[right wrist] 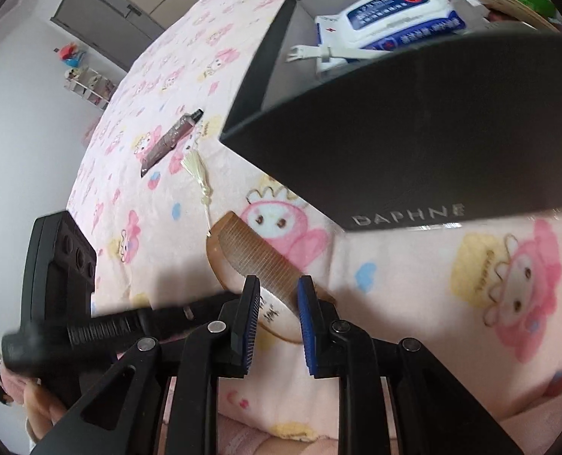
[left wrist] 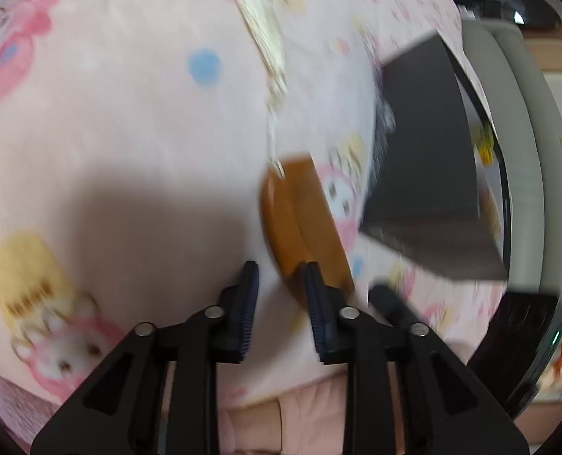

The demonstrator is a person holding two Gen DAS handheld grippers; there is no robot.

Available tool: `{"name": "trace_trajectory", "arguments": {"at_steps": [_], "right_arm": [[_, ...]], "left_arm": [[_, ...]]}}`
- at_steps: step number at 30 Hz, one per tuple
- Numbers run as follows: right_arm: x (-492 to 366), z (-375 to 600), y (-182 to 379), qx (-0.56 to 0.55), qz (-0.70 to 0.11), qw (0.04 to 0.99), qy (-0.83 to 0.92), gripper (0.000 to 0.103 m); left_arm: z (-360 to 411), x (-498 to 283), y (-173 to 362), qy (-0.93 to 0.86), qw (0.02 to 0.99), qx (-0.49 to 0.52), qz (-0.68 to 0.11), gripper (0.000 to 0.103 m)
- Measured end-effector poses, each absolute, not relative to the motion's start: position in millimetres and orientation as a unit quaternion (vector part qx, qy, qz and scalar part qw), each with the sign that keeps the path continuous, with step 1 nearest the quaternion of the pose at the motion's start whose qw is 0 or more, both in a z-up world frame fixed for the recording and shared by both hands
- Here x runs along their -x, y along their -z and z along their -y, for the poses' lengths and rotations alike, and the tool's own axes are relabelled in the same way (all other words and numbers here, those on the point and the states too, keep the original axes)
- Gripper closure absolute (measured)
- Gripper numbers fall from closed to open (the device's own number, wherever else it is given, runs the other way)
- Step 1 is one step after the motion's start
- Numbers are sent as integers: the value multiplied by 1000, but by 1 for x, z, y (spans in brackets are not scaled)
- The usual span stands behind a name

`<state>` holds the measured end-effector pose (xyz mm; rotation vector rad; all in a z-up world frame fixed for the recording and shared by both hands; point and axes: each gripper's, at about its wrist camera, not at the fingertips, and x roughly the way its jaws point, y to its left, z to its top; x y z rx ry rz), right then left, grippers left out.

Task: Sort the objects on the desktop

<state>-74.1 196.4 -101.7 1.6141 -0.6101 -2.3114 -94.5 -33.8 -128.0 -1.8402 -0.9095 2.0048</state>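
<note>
A brown wooden comb (right wrist: 243, 254) with a pale tassel (right wrist: 195, 167) lies on the pink cartoon blanket (right wrist: 136, 87). My right gripper (right wrist: 277, 295) is shut on the comb's near end, with the comb between both pads. In the left wrist view the comb (left wrist: 299, 220) sits just right of my left gripper (left wrist: 280, 276), which is open with nothing between its fingers. The open black box (right wrist: 432, 132) marked DAPHNE stands right behind the comb and holds a blue-and-white wipes pack (right wrist: 391, 15). A silvery tube (right wrist: 170, 140) lies further back on the blanket.
The black box (left wrist: 425, 151) fills the right of the left wrist view, next to a grey rounded edge (left wrist: 527, 151). The black body of the left hand-held gripper (right wrist: 60, 265) reaches in from the left. A grey cabinet (right wrist: 102, 11) and a small shelf (right wrist: 87, 83) stand by the far wall.
</note>
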Motion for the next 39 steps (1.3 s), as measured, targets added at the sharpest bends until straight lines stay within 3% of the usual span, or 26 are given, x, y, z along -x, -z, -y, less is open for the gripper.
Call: {"name": "trace_trajectory", "arguments": {"at_steps": [8,12,18,19,22,27,28,29,30,34,39], "right_arm": [[74,-201,122,-587,237,104,767,82],[70,-198,125,-597,238,106,759,70],[63,-197,125,-597,234,94,762,70],[62,-198,125,-595,233,90,764,70],[61,-200,125,-592,235,84,766,70],[59,-197,124,-586,227,91,772,70],[59,-197,124,-585,227,93,773,70],[58,-197,123,-582,229,95,775,70],[58,-198,121,-578,230,96,777,70],[53,-203,111,-556,232,91,793,67],[49,-214,109,-556,247,78,790,65]], "left_arm": [[34,101,115,-745,101,598,278,80],[19,101,112,-748,106,608,245,91],[19,93,115,-722,130,628,258,92],[24,93,113,-725,125,623,266,90],[34,107,111,-741,91,599,290,72],[29,125,115,-757,87,585,277,71],[25,126,117,-759,90,587,268,72],[22,125,117,-761,93,588,259,84],[20,123,113,-763,98,587,251,87],[16,106,103,-761,109,597,228,89],[26,84,111,-731,107,623,259,87]]}}
